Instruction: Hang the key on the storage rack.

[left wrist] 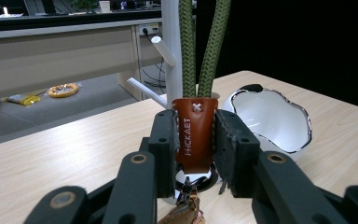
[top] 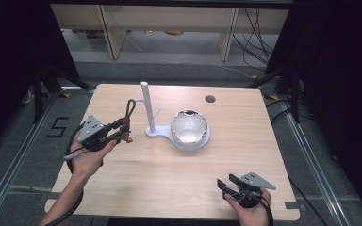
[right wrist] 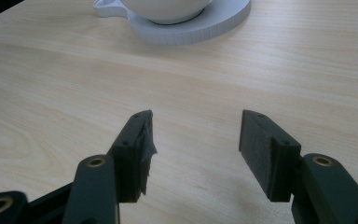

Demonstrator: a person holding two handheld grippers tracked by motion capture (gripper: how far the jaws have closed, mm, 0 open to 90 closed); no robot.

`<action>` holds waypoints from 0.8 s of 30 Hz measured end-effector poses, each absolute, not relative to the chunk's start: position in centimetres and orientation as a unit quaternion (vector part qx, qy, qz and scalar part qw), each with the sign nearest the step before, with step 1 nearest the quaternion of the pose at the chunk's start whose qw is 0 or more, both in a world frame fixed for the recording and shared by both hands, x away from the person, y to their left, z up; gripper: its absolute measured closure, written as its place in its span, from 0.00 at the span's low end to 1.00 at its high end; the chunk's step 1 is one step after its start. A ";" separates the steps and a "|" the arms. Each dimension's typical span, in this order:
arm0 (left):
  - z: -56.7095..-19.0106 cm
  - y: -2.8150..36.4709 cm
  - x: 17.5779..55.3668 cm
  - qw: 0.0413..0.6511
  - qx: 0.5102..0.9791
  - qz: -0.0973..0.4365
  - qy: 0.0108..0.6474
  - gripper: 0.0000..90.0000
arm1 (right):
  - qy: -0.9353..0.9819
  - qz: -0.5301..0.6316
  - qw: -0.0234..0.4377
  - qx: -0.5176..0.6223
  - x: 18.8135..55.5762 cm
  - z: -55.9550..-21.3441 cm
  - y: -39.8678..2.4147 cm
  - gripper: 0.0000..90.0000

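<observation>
Keychain (left wrist: 194, 135) first, at the left of the table (top: 136, 179): a brown leather tab stitched round a green cord loop (left wrist: 200, 46), with metal hardware hanging below. The left gripper (top: 121, 130) is clamped on that tab, both jaws pressed flat against its sides, and holds it above the wood just left of the stand (top: 149, 110). It looks light, so weight should be no trouble; the leather is stiff enough to take a firm pinch, while the cord is soft and will flop or sway, and the metal end will dangle. The tab seems the right place to hold, since it leaves the loop free and upright. The stand is a white post with 2 thin side pegs, visible in the left gripper view, on a flat base; the pegs look slender and might give under a hard knock. Right of it, on the same base, sits a glossy white bowl (top: 189, 127) with a wavy silvery rim, probably fragile and slick. Near right, the right gripper (top: 225, 185) rests low over bare wood, jaws spread and holding nothing. The pale wood top looks smooth and level. Beyond the far edge lie grey floor, cables and light cabinets, with dark space at both sides.
</observation>
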State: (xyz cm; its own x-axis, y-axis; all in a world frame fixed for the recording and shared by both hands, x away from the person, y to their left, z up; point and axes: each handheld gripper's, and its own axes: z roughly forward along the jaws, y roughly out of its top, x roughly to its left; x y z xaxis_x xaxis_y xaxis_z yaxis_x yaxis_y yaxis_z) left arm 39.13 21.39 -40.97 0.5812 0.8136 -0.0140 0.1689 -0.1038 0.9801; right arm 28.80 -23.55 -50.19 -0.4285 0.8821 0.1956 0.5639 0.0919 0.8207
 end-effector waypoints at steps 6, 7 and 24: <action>-41.1 21.3 39.6 0.565 0.683 0.284 0.364 0.76 | 0.718 0.447 0.179 0.503 28.8 -50.2 -23.5 0.51; -41.1 21.3 39.7 0.564 0.684 0.285 0.364 0.76 | 0.718 0.447 0.179 0.503 28.8 -50.2 -23.5 0.51; -41.3 20.8 40.6 0.557 0.675 0.285 0.391 0.76 | 0.717 0.448 0.179 0.503 28.8 -50.2 -23.5 0.50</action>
State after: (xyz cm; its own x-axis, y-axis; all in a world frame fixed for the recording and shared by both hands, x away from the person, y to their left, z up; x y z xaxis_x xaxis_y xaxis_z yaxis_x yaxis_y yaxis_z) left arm 40.58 20.84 -41.34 0.5313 0.8456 -0.0514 0.2103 -0.0729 0.9749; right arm 28.77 -23.51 -50.17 -0.4298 0.8816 0.1950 0.5616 0.0920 0.8223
